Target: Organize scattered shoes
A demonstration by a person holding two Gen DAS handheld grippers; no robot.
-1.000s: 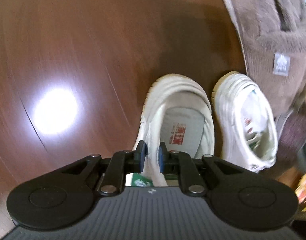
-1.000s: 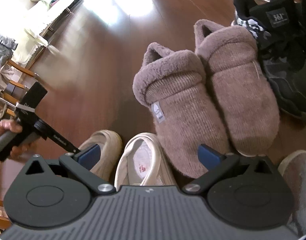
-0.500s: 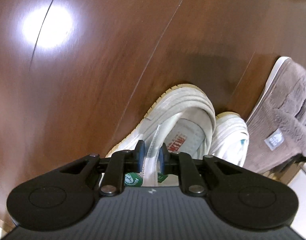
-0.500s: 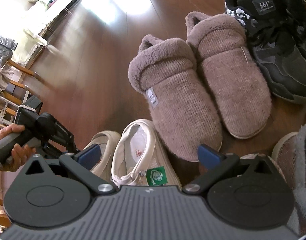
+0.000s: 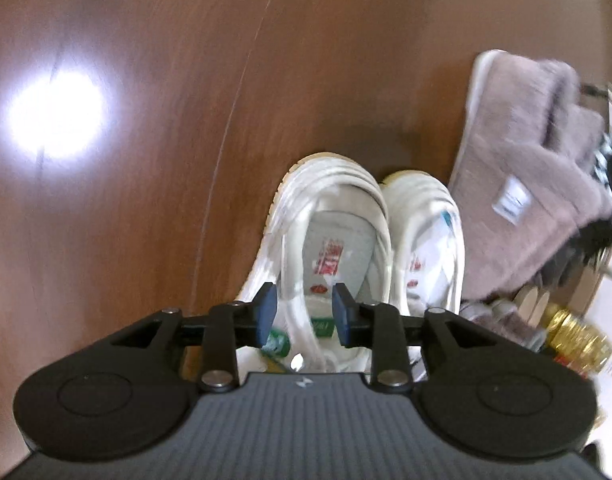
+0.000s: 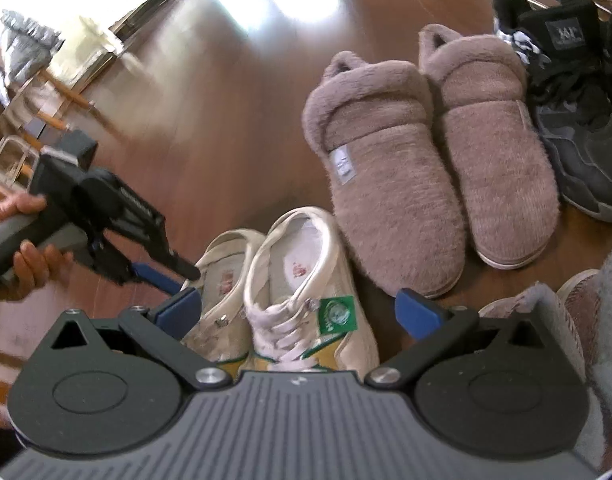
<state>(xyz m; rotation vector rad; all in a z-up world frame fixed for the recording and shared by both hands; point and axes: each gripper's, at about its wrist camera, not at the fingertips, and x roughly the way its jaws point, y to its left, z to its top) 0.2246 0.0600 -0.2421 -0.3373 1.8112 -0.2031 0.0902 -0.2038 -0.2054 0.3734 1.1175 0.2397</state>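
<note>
The left claw (image 5: 302, 312) has just opened and let go of the white shoe (image 5: 330, 248), which now sits on the floor right beside its twin (image 5: 426, 236) (a neat pair). The right claw (image 6: 298, 312) hangs wide open, empty.

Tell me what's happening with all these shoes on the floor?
A person is lining up shoes with two hand-held grippers. The left hand-held gripper has just been opening, letting go of the left white sneaker, which now sits beside its mate on the floor. The sneaker's collar is still between the pads but not pinched. The right hand-held gripper hangs open above the pair, holding nothing. Brown slippers and black sneakers stand in a row next to them.
</note>
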